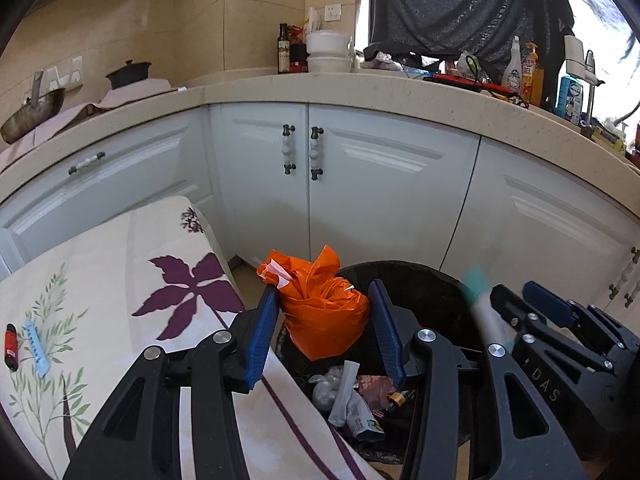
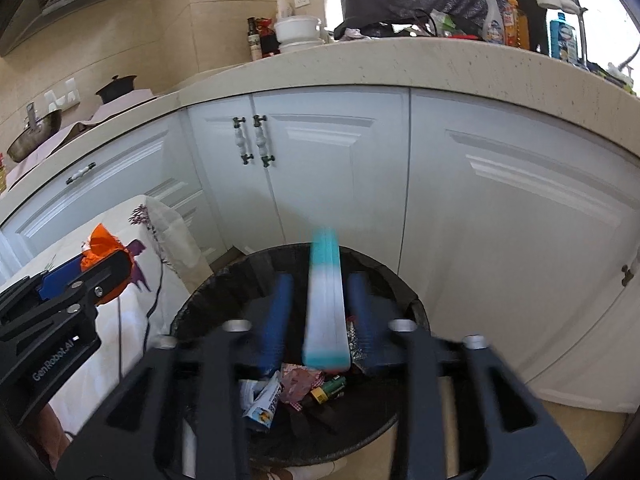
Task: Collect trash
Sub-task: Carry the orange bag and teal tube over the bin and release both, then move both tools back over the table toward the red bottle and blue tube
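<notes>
My left gripper (image 1: 325,322) is shut on a knotted orange plastic bag (image 1: 320,312) and holds it over the near rim of a black trash bin (image 1: 432,292). The bin also shows in the right wrist view (image 2: 192,304), with wrappers and a small bottle inside. My right gripper (image 2: 320,312) is open above the bin. A white wrapper with teal ends (image 2: 326,300) is blurred between its blue fingers (image 2: 278,312), not touching them. The wrapper also shows in the left wrist view (image 1: 484,308). The orange bag shows at left in the right wrist view (image 2: 102,246).
A table with a floral cloth (image 1: 100,280) stands left of the bin, with a red lighter (image 1: 11,346) and a pale blue strip (image 1: 37,348) on it. White cabinets (image 1: 360,184) and a cluttered countertop (image 1: 400,92) stand behind.
</notes>
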`<state>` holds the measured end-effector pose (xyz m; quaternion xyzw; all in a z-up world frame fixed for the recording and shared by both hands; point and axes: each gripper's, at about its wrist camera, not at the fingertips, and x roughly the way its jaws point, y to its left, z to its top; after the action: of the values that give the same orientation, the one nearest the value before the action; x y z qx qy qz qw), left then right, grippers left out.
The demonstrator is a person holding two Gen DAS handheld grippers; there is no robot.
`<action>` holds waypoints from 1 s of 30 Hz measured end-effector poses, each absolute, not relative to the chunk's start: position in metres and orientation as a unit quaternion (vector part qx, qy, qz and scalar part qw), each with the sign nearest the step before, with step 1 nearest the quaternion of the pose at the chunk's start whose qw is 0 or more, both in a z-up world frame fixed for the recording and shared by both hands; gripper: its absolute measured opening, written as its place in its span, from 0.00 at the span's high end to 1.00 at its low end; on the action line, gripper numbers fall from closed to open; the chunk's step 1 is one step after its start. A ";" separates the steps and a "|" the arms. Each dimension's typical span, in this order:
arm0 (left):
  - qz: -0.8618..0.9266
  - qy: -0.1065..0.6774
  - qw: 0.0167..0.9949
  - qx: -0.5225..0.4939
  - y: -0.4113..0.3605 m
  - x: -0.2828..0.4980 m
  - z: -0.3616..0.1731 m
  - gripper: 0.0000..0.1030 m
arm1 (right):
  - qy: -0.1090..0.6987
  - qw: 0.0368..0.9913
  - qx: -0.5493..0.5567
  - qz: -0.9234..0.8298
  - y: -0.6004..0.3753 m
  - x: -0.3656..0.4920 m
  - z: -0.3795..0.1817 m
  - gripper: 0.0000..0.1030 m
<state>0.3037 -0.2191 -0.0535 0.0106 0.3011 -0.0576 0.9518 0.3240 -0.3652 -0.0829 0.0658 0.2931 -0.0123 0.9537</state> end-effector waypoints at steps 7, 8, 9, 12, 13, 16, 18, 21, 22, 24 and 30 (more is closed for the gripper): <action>-0.050 0.307 0.951 0.009 -0.214 0.303 -0.054 0.49 | 0.291 0.954 0.068 -0.012 -0.362 0.322 -0.080 0.58; -0.049 0.307 0.950 0.007 -0.212 0.302 -0.053 0.49 | 0.291 0.954 0.067 -0.010 -0.360 0.323 -0.080 0.58; -0.047 0.307 0.951 0.006 -0.210 0.302 -0.052 0.49 | 0.291 0.954 0.067 -0.009 -0.361 0.323 -0.079 0.58; -0.045 0.305 0.951 0.007 -0.207 0.299 -0.049 0.47 | 0.290 0.955 0.068 -0.007 -0.357 0.322 -0.077 0.58; -0.044 0.304 0.951 0.006 -0.205 0.299 -0.049 0.47 | 0.289 0.955 0.067 -0.006 -0.355 0.321 -0.076 0.58; -0.042 0.303 0.952 0.002 -0.200 0.297 -0.047 0.46 | 0.286 0.956 0.067 -0.003 -0.351 0.320 -0.072 0.58; -0.042 0.303 0.952 0.000 -0.197 0.295 -0.045 0.46 | 0.284 0.957 0.065 -0.002 -0.347 0.319 -0.070 0.58; -0.038 0.299 0.953 0.000 -0.192 0.293 -0.042 0.46 | 0.282 0.957 0.063 0.000 -0.343 0.317 -0.067 0.58; -0.037 0.299 0.954 -0.001 -0.190 0.292 -0.042 0.46 | 0.281 0.958 0.063 0.001 -0.342 0.316 -0.066 0.58; -0.034 0.298 0.954 -0.004 -0.185 0.291 -0.040 0.46 | 0.280 0.958 0.063 0.002 -0.338 0.316 -0.064 0.58; -0.019 0.295 0.955 -0.009 -0.165 0.285 -0.036 0.46 | 0.276 0.959 0.059 0.016 -0.321 0.314 -0.057 0.58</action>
<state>0.2848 -0.1654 -0.0365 -0.0086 0.2952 -0.0188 0.9552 0.3137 -0.3205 -0.0571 0.0587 0.2760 0.0158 0.9592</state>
